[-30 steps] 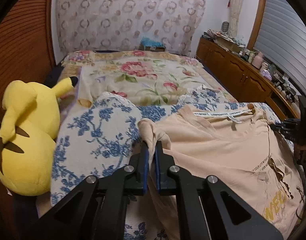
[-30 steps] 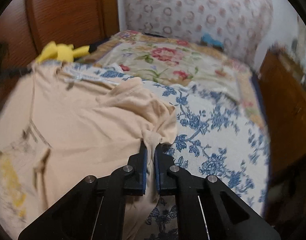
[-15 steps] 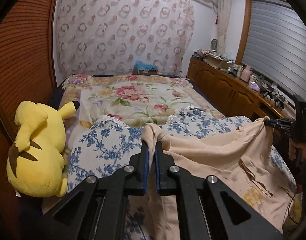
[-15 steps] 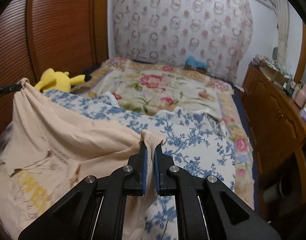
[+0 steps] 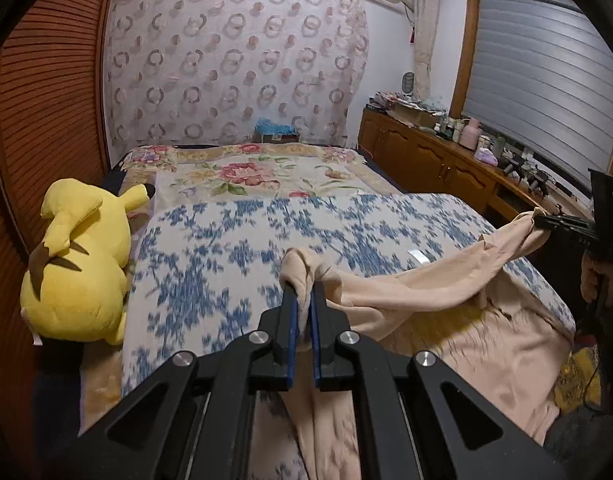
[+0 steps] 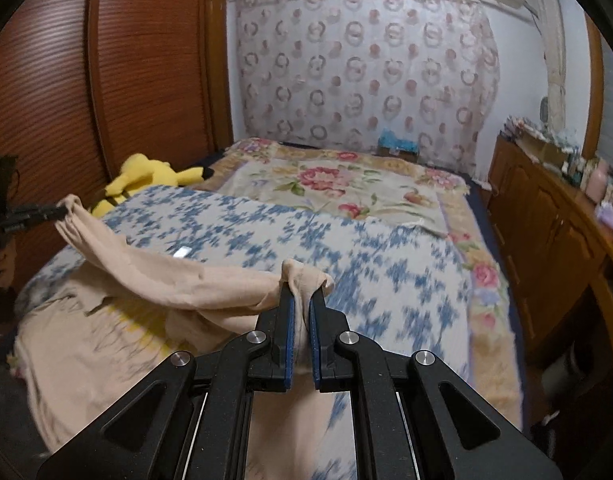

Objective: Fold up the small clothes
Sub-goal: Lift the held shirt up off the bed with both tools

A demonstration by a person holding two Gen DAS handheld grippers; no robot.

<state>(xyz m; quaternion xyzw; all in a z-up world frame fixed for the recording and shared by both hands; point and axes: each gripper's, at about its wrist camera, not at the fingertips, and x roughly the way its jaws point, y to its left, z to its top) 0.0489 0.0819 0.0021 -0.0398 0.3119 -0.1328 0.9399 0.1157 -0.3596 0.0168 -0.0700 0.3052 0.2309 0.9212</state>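
left gripper (image 5: pixel 301 312) and right gripper (image 6: pixel 301 312) each clamp a corner of the beige t-shirt (image 5: pixel 418 292) (edge spans sideways between them, body draping onto the bed (image 5: pixel 226 248)).

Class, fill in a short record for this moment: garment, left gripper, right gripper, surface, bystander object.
garment: beige T-shirt, top edge lifted and slung between both grippers, lower part on the bed
left gripper: shut on a bunched corner of the shirt
right gripper: shut on the opposite corner
surface: blue floral bedspread
bystander object: yellow plush toy, left of the bedspread
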